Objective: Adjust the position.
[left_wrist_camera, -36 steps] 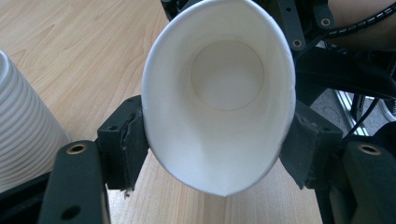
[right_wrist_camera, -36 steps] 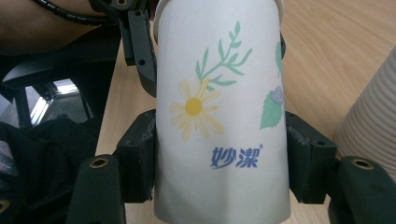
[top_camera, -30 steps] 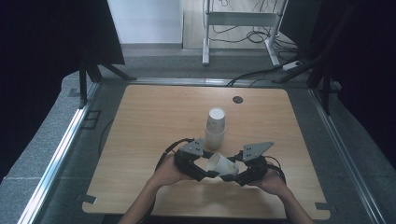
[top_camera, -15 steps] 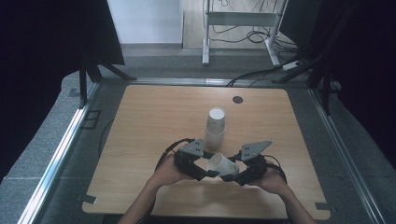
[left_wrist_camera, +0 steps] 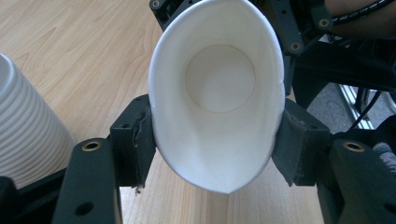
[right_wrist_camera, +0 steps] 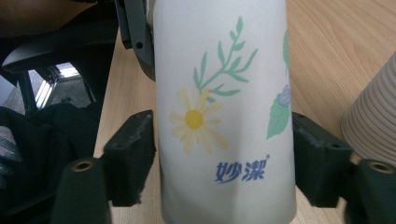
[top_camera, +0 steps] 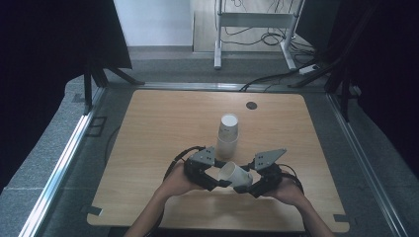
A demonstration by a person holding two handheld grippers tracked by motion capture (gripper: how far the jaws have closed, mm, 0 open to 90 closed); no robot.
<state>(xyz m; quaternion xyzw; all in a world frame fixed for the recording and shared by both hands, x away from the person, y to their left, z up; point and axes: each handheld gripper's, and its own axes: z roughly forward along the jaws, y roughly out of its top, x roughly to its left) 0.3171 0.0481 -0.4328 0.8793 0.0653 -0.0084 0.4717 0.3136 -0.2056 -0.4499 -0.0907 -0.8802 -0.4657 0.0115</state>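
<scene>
On the wooden table point(top_camera: 148, 138), near the person's edge, one flowered paper cup point(top_camera: 236, 174) hangs sideways between two grippers: the left gripper point(top_camera: 213, 181) pinches its rim oval, while the right gripper point(top_camera: 248, 188) has just been opening, its pads barely off the cup's wall. I judge this a handover to the left; farther back stands one stack of cups point(top_camera: 228, 136).

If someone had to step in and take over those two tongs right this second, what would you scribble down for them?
Left tongs: clamped on the paper cup near its rim, squeezing the mouth oval.
Right tongs: jaws have just been opening; the cup's flowered body sits between them with small gaps beside the pads.
Cup: held on its side, low over the wooden table, in front of the upside-down stack of paper cups.
Done: one cup is in hand, apart from the stack.
Left: probably let the right tongs back away, then place the cup.
</scene>
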